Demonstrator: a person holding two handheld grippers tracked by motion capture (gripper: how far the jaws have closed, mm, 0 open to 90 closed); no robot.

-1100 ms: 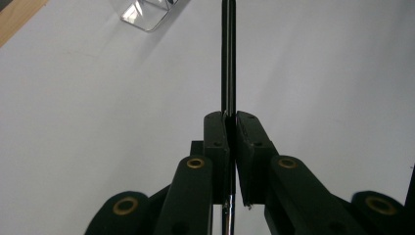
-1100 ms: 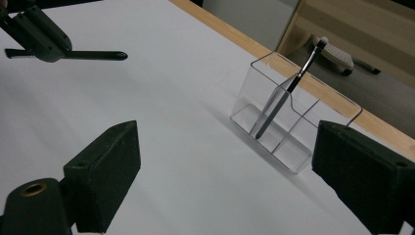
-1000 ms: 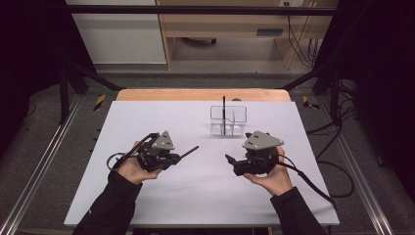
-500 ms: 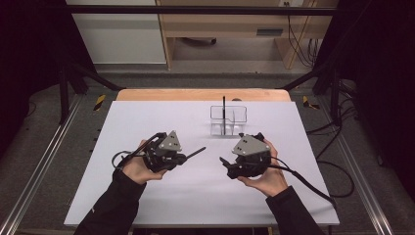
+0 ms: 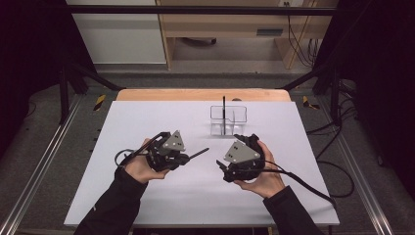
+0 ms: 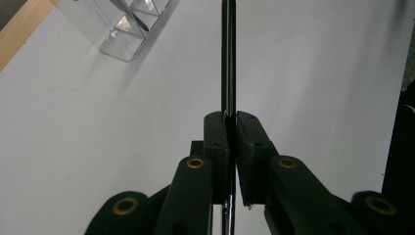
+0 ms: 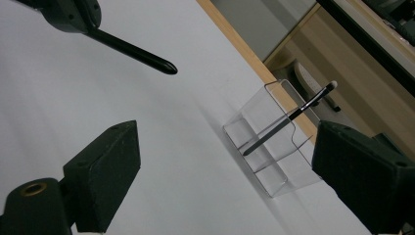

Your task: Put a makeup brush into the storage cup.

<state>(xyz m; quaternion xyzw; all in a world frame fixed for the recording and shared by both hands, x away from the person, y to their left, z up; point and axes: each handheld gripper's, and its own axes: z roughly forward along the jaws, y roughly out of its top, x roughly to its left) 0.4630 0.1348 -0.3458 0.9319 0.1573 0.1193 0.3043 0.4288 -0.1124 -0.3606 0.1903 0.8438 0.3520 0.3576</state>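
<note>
Two grippers: left gripper [image 5: 188, 157] pinches black stick [image 6: 228, 54], tip cropped; right gripper [image 7: 222, 176] spread wide.

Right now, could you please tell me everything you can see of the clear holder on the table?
The holder is a small box of clear plastic, open on top, split by clear dividers. It stands upright on the white table near the far edge. One thin black brush leans inside it, pale tip up. Neither gripper touches it.

clear holder [image 5: 228, 119] behind both grippers, pen [image 5: 223, 108] apparently inside
</note>
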